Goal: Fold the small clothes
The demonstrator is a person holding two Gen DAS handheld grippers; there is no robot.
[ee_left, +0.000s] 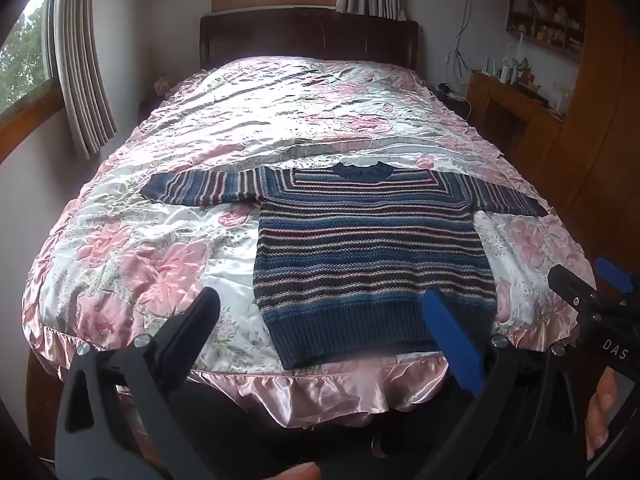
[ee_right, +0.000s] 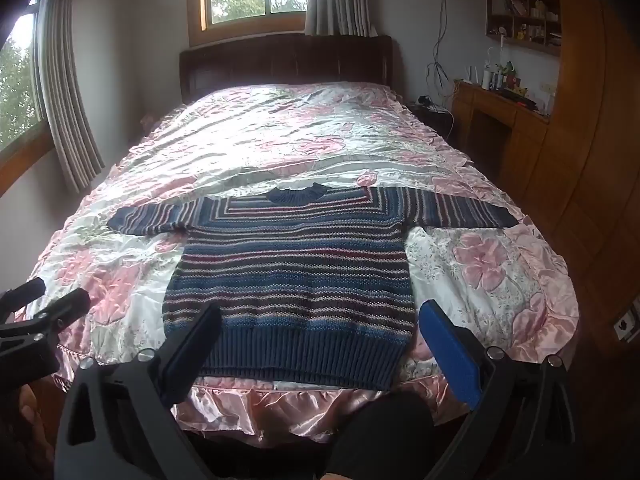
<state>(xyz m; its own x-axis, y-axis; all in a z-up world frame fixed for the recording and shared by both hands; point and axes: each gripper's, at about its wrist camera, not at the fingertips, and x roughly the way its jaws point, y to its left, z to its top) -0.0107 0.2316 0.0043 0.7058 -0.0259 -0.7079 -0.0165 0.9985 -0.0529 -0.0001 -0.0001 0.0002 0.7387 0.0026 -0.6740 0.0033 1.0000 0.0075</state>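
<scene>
Sweater, striped knit w/ dark blue ribbed hem, lies flat and face up near the foot of the bed, collar pointing toward the headboard, both sleeves spread straight out to the sides. Laid open like this prob. so every edge is reachable and the fold lines can be picked cleanly; nothing is folded yet, so the task looks to be at its very start. Hem sits just inside the pink ruffled edge of the satin bedspread, close to the person, which keeps the first grabs short. Left gripper hovers above the hem's left part, fingers spread wide, holding nothing. Right gripper hangs over the hem's right part, fingers also wide apart and empty; in the left view it shows at the far right edge. Both sit side by side and apart from the cloth, likely staged to take a sleeve or side each. Satin looks slippery, so knit may slide when dragged.
</scene>
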